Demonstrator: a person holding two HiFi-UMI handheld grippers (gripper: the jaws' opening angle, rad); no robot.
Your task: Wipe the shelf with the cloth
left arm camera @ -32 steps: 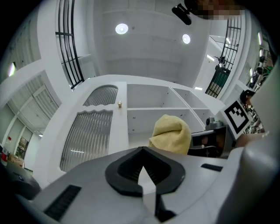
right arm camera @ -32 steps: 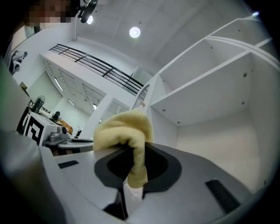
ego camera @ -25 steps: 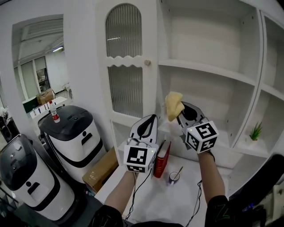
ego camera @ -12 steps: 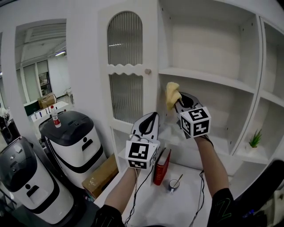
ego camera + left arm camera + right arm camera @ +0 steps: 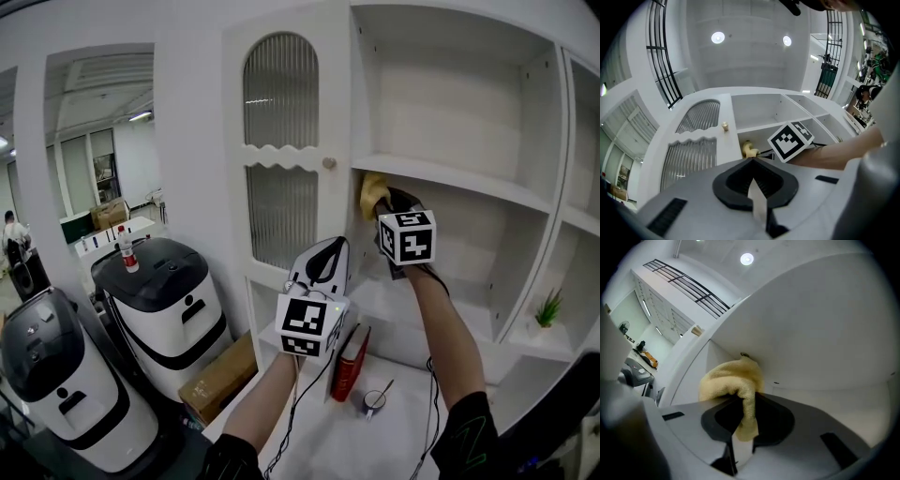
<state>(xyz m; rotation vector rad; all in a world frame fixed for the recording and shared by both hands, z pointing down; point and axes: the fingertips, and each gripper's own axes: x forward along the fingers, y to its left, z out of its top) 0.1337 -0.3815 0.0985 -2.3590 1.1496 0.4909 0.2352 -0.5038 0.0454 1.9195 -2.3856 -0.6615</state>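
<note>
A yellow cloth point(image 5: 373, 189) is clamped in my right gripper point(image 5: 382, 199), which is raised to the left end of a white shelf board point(image 5: 450, 176). In the right gripper view the cloth point(image 5: 736, 385) bunches out past the jaws and touches the underside of the shelf board point(image 5: 820, 329) near the side wall. My left gripper point(image 5: 330, 251) is lower, in front of the cabinet, shut with nothing in it. The left gripper view looks up at the cloth point(image 5: 749, 149) and the right gripper's marker cube point(image 5: 790, 140).
A narrow cabinet door point(image 5: 281, 150) with ribbed glass and a round knob point(image 5: 329, 163) stands left of the open shelves. Below lie a red book point(image 5: 352, 361), a cup with a stick point(image 5: 376, 400) and a small plant point(image 5: 547, 309). Two white-and-black bins point(image 5: 164, 309) stand at the left.
The right gripper has carried the cloth up and to the right, from mid-air in front of the shelves to just under the shelf board. The left gripper rose slightly.
</note>
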